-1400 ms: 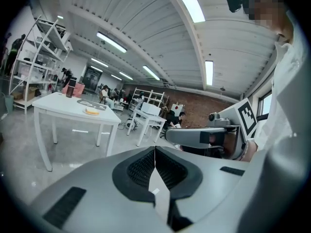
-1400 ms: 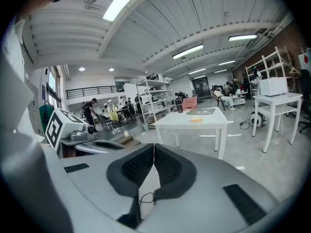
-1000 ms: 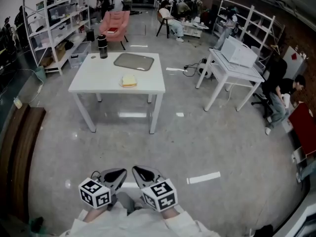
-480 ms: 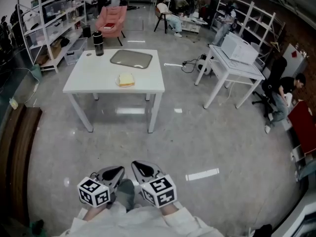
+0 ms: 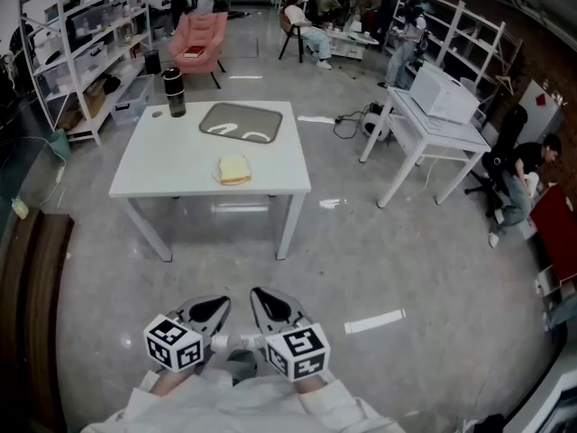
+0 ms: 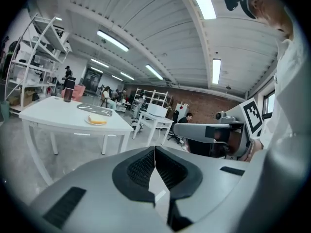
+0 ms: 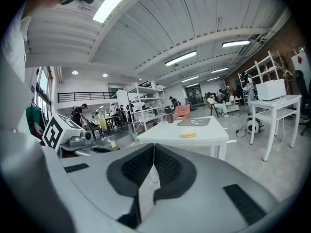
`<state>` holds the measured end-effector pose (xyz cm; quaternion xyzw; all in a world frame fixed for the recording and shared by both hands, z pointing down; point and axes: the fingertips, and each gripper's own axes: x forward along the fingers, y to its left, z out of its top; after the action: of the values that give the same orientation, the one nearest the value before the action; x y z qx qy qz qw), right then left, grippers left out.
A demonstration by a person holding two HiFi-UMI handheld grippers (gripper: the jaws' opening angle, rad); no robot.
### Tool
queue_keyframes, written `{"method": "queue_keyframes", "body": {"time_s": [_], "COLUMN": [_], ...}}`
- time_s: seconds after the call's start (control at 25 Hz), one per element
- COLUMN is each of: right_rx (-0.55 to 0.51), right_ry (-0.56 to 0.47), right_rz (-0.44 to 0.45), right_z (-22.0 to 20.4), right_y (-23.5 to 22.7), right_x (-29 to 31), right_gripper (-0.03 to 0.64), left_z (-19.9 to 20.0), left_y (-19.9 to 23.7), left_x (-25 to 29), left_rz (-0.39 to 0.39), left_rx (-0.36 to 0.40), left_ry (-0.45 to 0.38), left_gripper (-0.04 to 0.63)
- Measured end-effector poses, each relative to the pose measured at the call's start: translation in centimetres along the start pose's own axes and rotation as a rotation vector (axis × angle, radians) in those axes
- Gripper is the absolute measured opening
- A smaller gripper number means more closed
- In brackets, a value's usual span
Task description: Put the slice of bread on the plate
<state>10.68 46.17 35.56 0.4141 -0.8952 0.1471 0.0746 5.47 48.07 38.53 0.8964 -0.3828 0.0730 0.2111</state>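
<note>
Bread slice [image 5: 234, 169] lies near the middle of a white table [image 5: 171, 152], well apart from both grippers, which are held low and close to the person's body with open floor between them and the table. It seems to sit on a pale plate [image 6: 98, 122], though the plate is too small to make out clearly. The left gripper [image 5: 209, 309] and the right gripper [image 5: 270, 303] sit side by side, nearly touching, both pointed towards the table. In each gripper view the two jaws are pressed together along a thin seam with nothing between them. Beyond the bread on the table, a grey tray [image 5: 240, 121] lies at the far edge and a dark bottle [image 5: 173, 93] stands upright at the far left corner. The floor [image 5: 406, 269] is polished grey. A pink armchair [image 5: 199, 39] and white shelves [image 5: 72, 34] stand behind the table, and to the right a second table [image 5: 433, 124] carries a white box [image 5: 442, 93]. People [image 5: 311, 25] sit at the far end of the room.
</note>
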Motion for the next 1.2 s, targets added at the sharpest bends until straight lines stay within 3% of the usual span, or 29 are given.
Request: {"method": "queue_keyframes", "body": {"time_s": [0.32,0.48,0.76,1.2], "right_rx": [-0.005,0.010,0.028,0.045], "right_ry": [0.006,0.020,0.059,0.092], "right_rz": [-0.054,-0.047,-0.063,-0.073], "right_z": [2.9,3.2,3.0,3.7], "right_y": [-3.0,-3.2,-4.1,-7.8], "right_x": [9.5,13.2,16.8,21.3], "right_gripper": [0.015,0.015,0.015,0.015], "left_z": [5.3,5.5,5.5,7.2], "left_y": [8.8,11.7,15.1,19.6], "left_x": [3.9,5.0,6.3,9.6], "left_rz": [-0.031,-0.050,-0.072,-0.035], "left_rx": [0.027,0.021,-0.022,-0.040], "left_ry": [-0.006,0.019,0.043,0.054], "left_gripper": [0.009,0.009,0.009,0.009]}}
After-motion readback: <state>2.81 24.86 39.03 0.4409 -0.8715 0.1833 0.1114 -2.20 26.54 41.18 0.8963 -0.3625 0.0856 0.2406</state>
